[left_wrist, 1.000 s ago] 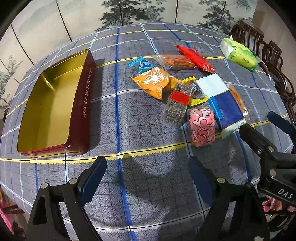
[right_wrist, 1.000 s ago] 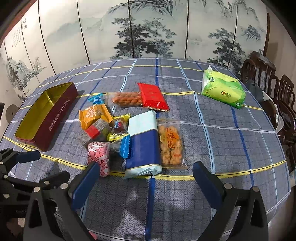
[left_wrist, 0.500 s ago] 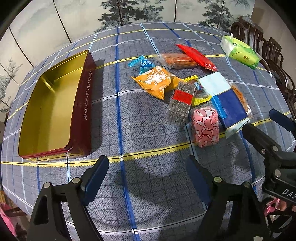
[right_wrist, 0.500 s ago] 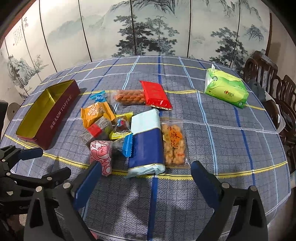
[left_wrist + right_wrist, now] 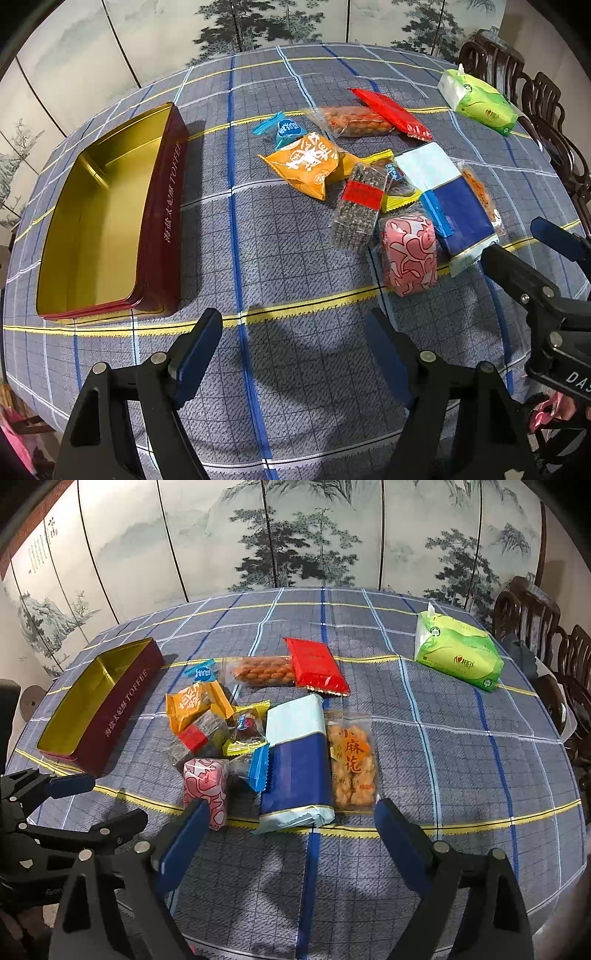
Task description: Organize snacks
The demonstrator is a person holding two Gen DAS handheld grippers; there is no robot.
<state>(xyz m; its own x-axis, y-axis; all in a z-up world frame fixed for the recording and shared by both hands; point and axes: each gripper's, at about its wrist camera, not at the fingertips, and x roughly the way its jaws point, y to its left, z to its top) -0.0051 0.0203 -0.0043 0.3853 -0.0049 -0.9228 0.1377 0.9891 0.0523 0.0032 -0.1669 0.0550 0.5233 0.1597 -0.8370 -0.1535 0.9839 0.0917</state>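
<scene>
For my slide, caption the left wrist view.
Open left gripper above the tablecloth, between the empty toffee tin and scattered snacks.

Snacks: loose pile of wrapped packets (image 5: 258, 723), orange, red, pink, blue, mid-counter | Tin: open maroon toffee tin (image 5: 110, 221), gold inside, empty, well left of pile

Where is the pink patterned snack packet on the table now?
In the right wrist view the pink patterned packet lies at the near left edge of the snack pile, beside the blue-and-white package, close to the yellow stripe.
</scene>
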